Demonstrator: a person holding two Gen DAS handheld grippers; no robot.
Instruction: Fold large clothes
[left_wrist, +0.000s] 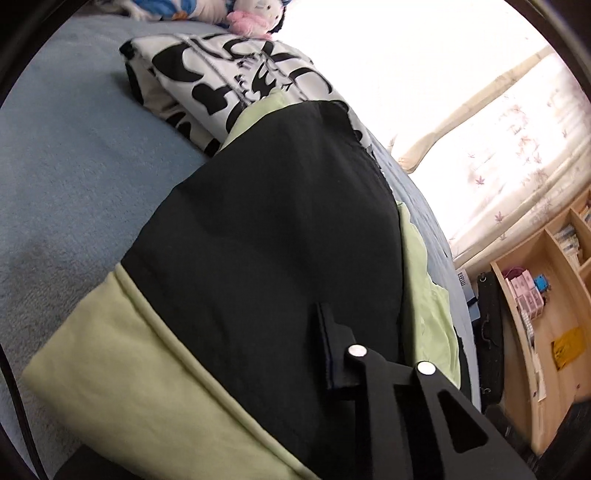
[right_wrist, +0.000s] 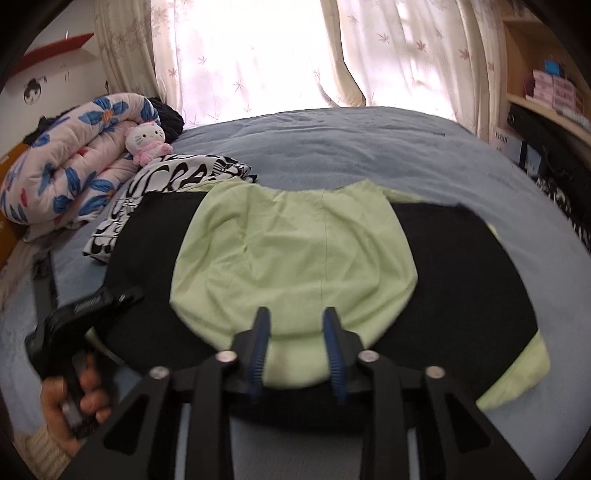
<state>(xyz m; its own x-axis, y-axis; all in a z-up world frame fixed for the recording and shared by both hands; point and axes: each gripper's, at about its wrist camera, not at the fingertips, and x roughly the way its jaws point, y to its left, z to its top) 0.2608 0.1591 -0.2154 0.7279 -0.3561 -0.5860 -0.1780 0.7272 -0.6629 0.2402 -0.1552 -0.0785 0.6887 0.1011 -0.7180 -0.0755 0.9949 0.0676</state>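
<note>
both grippers (blue pads) sit at the black-and-green garment.

We see a bed with a blue cover; on it lie a black-and-green garment, a black-and-white printed cloth, a rolled floral quilt and a plush toy.

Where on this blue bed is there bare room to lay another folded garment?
Free: the blue bedspread between the green-and-black garment and the curtains.

Crowded: the left side, with the black-and-white printed cloth, floral quilt and pink plush toy.
</note>
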